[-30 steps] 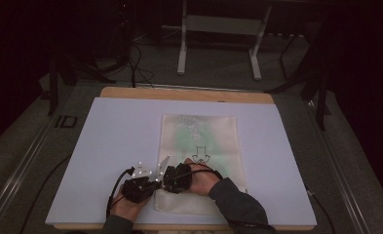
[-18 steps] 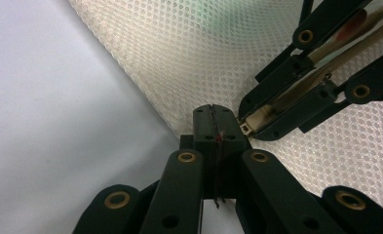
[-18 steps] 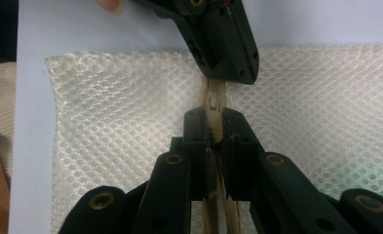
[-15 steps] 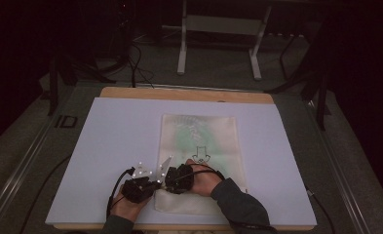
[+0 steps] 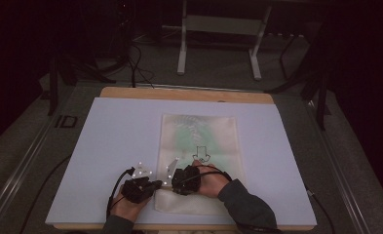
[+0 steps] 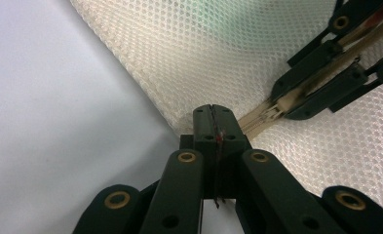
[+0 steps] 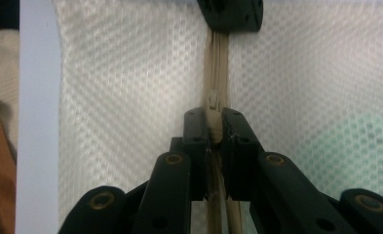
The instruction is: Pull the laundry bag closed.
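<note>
From the high view I see a white mesh zipper bag (image 5: 199,161) lying flat on the pale sheet (image 5: 111,141) that covers the wooden table (image 5: 184,93), a little right of centre and reaching to the near edge; something green shows faintly through its upper half, and a dark arrow mark sits near its middle. My left gripper (image 5: 147,184) and right gripper (image 5: 184,179) sit close together at the bag's near left corner.

In the left gripper view the bag is a fine honeycomb net, cream-white, with a beige zipper (image 6: 262,116) running along it; my left gripper (image 6: 213,114) has its jaws pressed together on the bag's edge at the end of that zipper, right where the mesh meets the bare sheet (image 6: 57,122); the other gripper (image 6: 320,90) grips the zipper just beyond.

In the right gripper view my right gripper (image 7: 213,127) is clamped on the zipper pull (image 7: 213,102), the beige zipper tape (image 7: 218,63) running straight up from it to the left gripper (image 7: 230,14); a green tint glows through the mesh at lower right.
</note>
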Motion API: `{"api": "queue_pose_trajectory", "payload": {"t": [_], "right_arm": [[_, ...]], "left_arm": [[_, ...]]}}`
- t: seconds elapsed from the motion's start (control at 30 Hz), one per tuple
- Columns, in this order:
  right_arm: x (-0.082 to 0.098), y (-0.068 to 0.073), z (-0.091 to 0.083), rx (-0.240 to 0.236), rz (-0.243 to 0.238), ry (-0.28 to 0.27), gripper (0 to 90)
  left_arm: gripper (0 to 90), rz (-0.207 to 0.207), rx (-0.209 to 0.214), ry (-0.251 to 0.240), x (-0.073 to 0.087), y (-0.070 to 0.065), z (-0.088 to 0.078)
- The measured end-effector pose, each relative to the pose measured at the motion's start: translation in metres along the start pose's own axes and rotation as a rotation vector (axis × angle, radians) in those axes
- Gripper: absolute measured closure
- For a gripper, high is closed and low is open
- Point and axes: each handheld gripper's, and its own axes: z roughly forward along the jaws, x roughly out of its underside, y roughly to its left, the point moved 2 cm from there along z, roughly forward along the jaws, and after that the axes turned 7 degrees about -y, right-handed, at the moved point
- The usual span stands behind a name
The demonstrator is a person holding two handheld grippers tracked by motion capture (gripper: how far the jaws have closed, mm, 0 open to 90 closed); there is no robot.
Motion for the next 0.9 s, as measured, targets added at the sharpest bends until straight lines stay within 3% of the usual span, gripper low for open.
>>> {"api": "queue_pose_trajectory", "payload": {"t": [0.9], "right_arm": [[0.024, 0.001, -0.015, -0.002, 0.001, 0.033, 82.3]], "left_arm": [[89.5, -0.003, -0.001, -0.005, 0.001, 0.000, 0.000]]}}
